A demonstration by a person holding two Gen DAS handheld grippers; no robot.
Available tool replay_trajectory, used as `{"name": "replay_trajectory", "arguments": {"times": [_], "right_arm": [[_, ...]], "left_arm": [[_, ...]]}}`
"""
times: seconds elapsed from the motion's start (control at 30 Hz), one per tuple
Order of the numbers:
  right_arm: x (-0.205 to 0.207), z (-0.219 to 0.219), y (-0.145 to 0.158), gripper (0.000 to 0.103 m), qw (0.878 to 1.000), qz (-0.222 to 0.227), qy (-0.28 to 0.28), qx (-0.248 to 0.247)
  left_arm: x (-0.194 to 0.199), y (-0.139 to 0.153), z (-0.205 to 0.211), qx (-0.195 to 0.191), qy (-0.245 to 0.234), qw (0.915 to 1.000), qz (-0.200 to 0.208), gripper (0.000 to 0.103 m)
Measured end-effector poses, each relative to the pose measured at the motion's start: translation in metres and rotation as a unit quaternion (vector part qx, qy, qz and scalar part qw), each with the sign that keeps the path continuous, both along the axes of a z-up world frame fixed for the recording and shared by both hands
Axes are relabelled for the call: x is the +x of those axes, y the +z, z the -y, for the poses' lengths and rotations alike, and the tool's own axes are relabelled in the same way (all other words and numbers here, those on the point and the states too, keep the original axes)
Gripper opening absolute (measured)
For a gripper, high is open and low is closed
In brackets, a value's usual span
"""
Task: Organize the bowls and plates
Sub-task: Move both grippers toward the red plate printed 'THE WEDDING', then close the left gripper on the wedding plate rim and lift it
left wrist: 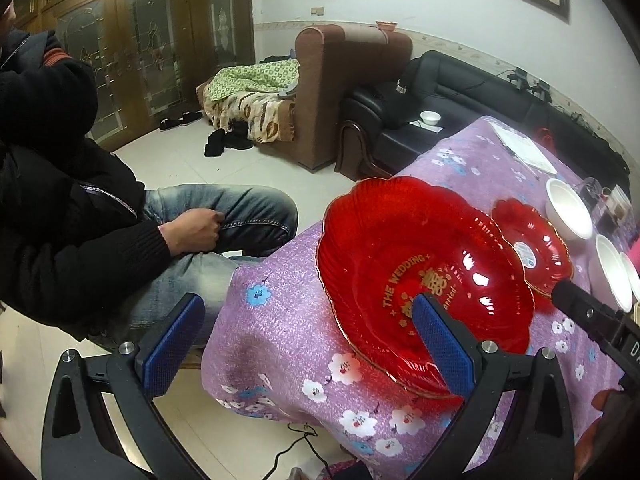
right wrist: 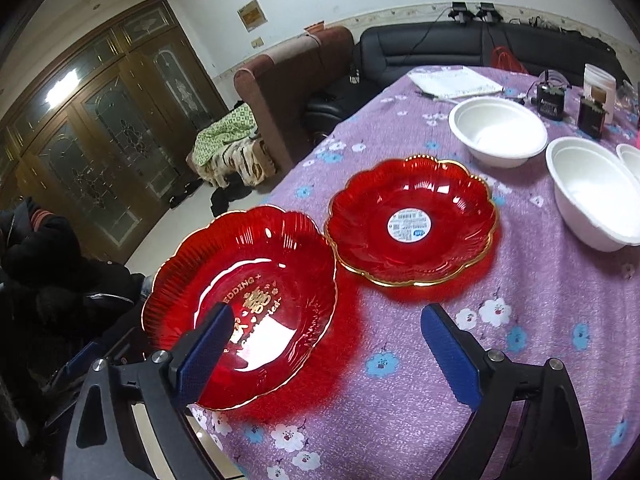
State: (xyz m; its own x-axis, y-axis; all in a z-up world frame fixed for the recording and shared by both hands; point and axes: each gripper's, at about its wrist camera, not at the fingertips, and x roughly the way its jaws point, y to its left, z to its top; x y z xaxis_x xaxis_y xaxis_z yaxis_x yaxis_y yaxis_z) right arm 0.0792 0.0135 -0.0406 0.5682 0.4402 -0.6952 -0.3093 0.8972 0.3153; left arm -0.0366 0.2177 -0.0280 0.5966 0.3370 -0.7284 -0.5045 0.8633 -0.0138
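A large red scalloped plate (left wrist: pixel 424 264) with gold lettering lies at the table's near corner, its rim over the edge; it also shows in the right wrist view (right wrist: pixel 256 276). A second red plate (right wrist: pixel 412 220) with a round white sticker lies just beyond it (left wrist: pixel 532 248). Three white bowls (right wrist: pixel 496 132) (right wrist: pixel 592 196) (right wrist: pixel 630 160) stand farther right. My left gripper (left wrist: pixel 308 340) is open, its right finger over the large plate. My right gripper (right wrist: pixel 328 348) is open, its left finger over the large plate's near rim; its finger shows in the left wrist view (left wrist: pixel 588 312).
The table (right wrist: pixel 400 360) has a purple flowered cloth. A seated person (left wrist: pixel 80 200) in jeans is left of the corner. Papers (right wrist: pixel 456 80), jars and small devices (right wrist: pixel 592 108) stand at the far side. Sofas (left wrist: pixel 460 100) and a wooden cabinet (left wrist: pixel 140 48) are behind.
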Motion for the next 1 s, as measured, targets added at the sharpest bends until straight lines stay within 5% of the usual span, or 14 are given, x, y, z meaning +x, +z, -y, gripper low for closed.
{"name": "replay_trajectory", "arguments": {"times": [0.77,1.0], "right_arm": [[0.032,-0.022,-0.040,0.091,0.997,-0.071,-0.010,0.004],[0.040,-0.029,-0.053,0.079,0.995,-0.100,-0.004,0.005]], "left_arm": [[0.035,-0.032,-0.005,-0.034,0.002,0.9986,-0.041,0.103],[0.046,-0.053,-0.006,-0.061,-0.003,0.9955,-0.073,0.103]]}}
